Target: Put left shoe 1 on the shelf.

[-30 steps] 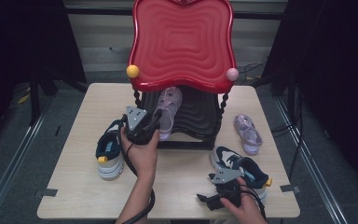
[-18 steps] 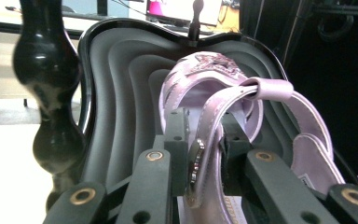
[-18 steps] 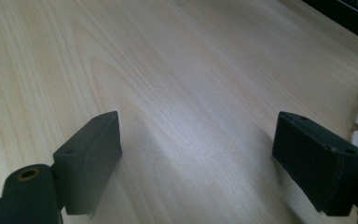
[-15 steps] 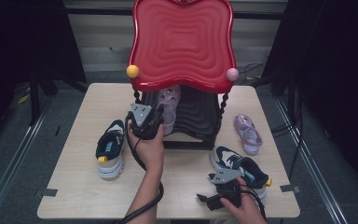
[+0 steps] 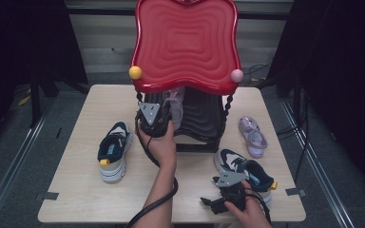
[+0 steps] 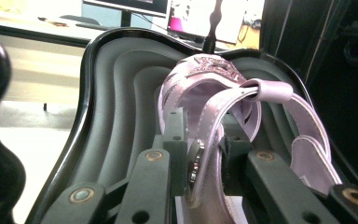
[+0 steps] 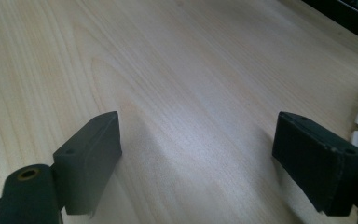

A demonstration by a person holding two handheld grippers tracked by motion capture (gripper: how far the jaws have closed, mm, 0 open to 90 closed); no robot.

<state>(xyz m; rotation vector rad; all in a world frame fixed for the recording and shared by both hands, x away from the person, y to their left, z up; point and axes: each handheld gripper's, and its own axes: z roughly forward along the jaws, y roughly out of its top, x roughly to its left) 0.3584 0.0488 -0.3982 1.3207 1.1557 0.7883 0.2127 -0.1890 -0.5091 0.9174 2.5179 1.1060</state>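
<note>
**Lilac sandal going onto the rack's lower shelf**

Left to right across the tabletop (image 5: 71, 190): a navy-and-white sneaker (image 5: 112, 150) sits alone on the left, toe toward the near edge, well apart from the action. It looks parked, waiting its turn.

Next, the left tool (image 5: 158, 124) at the front-left corner of the shoe rack (image 5: 185, 42), w/ the person's left hand (image 5: 160, 145) behind it. Jaws are pinched tight on the strap of a lilac sandal (image 6: 223, 107); in the left gripper view the strap runs straight up between the pads. Gripping the strap makes sense imo: it's the one thin part that fits a narrow bite, and it lets the sole hang free to settle flat. The sandal is already in over the dark ribbed lower shelf (image 6: 121, 93), under the red top tray. Its long axis runs front-to-back w/ the shelf, one end deep inside, the other toward the person; which end is the toe I can't tell for sure.

Further right, the sandal's mate (image 5: 252, 136) lies on the tabletop beside the rack, lengthwise roughly front-to-back, slightly angled.

Near-right: second navy sneaker (image 5: 244, 172), and just beside it the right tool (image 5: 208, 203), low over bare wood, jaws spread wide, nothing between them. Prob. idle until the left is done.
</note>
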